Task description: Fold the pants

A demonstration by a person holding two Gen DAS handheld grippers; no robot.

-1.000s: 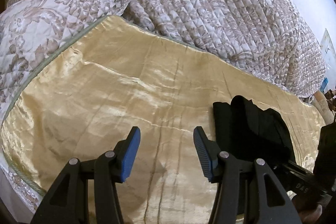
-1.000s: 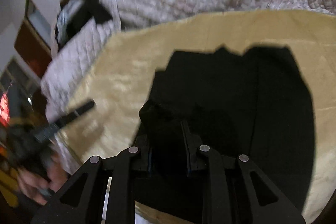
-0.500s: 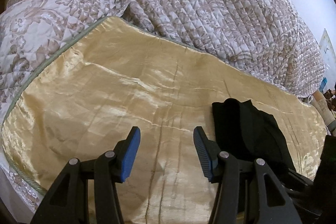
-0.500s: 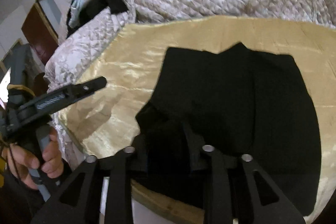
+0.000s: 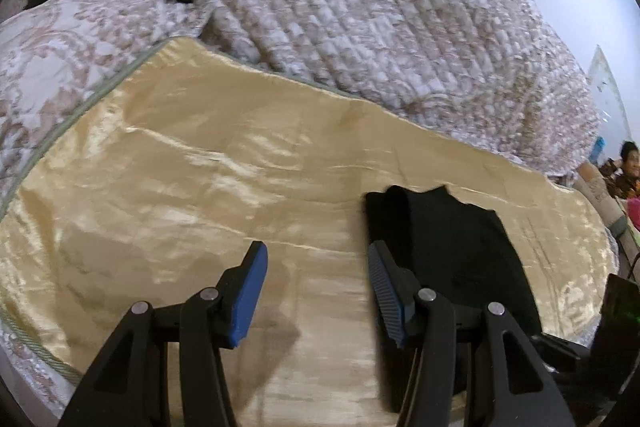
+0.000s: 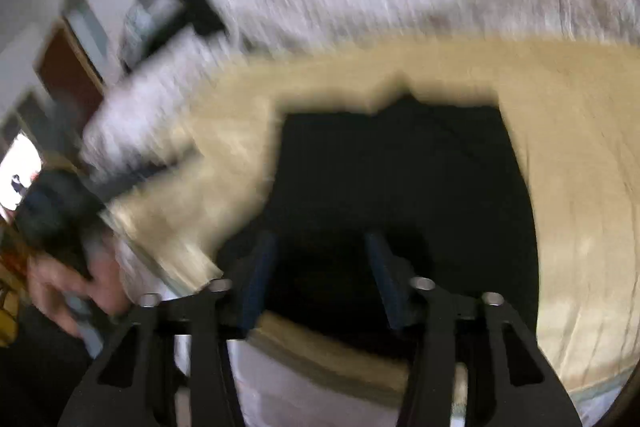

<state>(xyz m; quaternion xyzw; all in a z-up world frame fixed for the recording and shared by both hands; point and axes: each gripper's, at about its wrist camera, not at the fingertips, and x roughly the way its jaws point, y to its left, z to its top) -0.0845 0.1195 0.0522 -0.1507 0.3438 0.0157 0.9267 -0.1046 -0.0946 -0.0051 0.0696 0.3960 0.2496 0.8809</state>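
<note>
I am looking down at a bed where a shiny gold satin cloth (image 5: 224, 195) is spread over a quilted floral bedspread (image 5: 380, 11) as a smooth working surface. The black pants (image 5: 444, 247) lie on that cloth, already folded into a compact flat rectangle, at about four o'clock in the left wrist view and dead centre in the right wrist view. My left gripper (image 5: 316, 291) hangs over bare gold cloth just beside the pants' left edge, its blue pads well apart and nothing between them; I judge I keep it there, clear of the fabric, so the bundle is not disturbed. My right gripper (image 6: 322, 275) points down at the near edge of the pants, its pads apart and the dark cloth lying flat beneath the gap, not pinched. This view is heavily blurred, so fine detail is lost. At eight o'clock in it, a hand (image 6: 72, 287) holds the handle of the other gripper. Compared with a second ago, the right gripper had a bunched fold of black cloth clamped between its pads; that is now released and the pants lie flatter. The left gripper is unchanged.
</note>
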